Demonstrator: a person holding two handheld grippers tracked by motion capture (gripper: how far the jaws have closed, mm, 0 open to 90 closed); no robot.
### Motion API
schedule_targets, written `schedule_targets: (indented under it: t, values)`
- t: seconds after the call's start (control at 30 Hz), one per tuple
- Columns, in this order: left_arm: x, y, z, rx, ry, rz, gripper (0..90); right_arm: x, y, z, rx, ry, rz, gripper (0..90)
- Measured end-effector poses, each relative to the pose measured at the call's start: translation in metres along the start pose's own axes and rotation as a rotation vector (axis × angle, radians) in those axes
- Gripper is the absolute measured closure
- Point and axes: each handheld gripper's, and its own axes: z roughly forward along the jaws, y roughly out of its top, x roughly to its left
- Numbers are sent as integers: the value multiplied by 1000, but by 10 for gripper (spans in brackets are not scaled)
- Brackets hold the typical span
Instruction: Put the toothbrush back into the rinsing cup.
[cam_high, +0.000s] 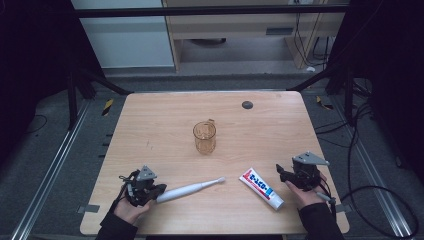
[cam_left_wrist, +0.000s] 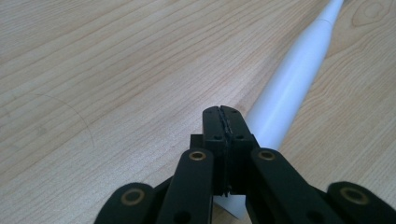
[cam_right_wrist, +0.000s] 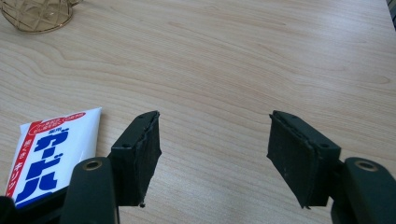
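Both forearms enter at the near edge of the table (cam_high: 165, 107), each hand carrying a black gripper.

Table: light wood, rectangular. All four edges are visible in the high view. A small dark round mark (cam_high: 247, 104) sits near the far edge, right of centre. The whole far half and the left side are bare wood; the widest open room lies behind and to the left of the cup.

Left gripper (cam_high: 159, 191): near the front left corner, resting low on the wood. Its jaws are pressed together, pad against pad, with nothing between them, as the left gripper view shows (cam_left_wrist: 221, 122). They lie just beside the butt end of the toothbrush, over its left flank; whether they touch it cannot be told.

Right gripper (cam_high: 281, 172): near the front right edge, jaws spread wide over bare wood, holding nothing (cam_right_wrist: 212, 154). It sits just right of the toothpaste tube.

Toothbrush (cam_high: 190, 189): white, electric type, lying flat at front centre, head pointing right and slightly away.

Toothpaste tube (cam_high: 261, 188): white with blue and red print, lying flat and slanted between the toothbrush head and the right gripper, apart from both.

Cup (cam_high: 204, 137): clear amber, handled, upright at table centre, well apart from everything else. It looks empty.
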Motion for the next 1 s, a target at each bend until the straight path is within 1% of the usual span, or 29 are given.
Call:
schedule_targets:
  t: [0.27,0.4,0.47,0.57,0.7,0.77,0.83,0.9,1.0]
  values:
    - [-3,-2,-1,2,-9,3,889,-1,0,0,1,-3,-3,342]
    - [-4,-2,-2,2,-8,4,888,-1,0,1,1,-5,-7,342]
    - [-4,-2,-2,0,-4,7,881,-1,0,0,2,-5,0,342]
    - [-1,0,-4,-14,6,1,870,-1,0,0,1,-6,2,342]
    - [4,5,-10,-56,21,-22,846,-1,0,0,-1,-10,0,342]
    - [5,8,-13,-75,21,-24,833,-1,0,-1,-3,-11,-2,342]
    - [5,12,-16,-92,25,-18,809,-1,1,-2,-9,-15,-4,342]
    - [4,17,-19,-98,26,-3,804,-1,1,-2,-10,-17,-1,341]
    - [2,24,-19,-101,12,13,777,-1,1,-2,-7,-15,4,341]
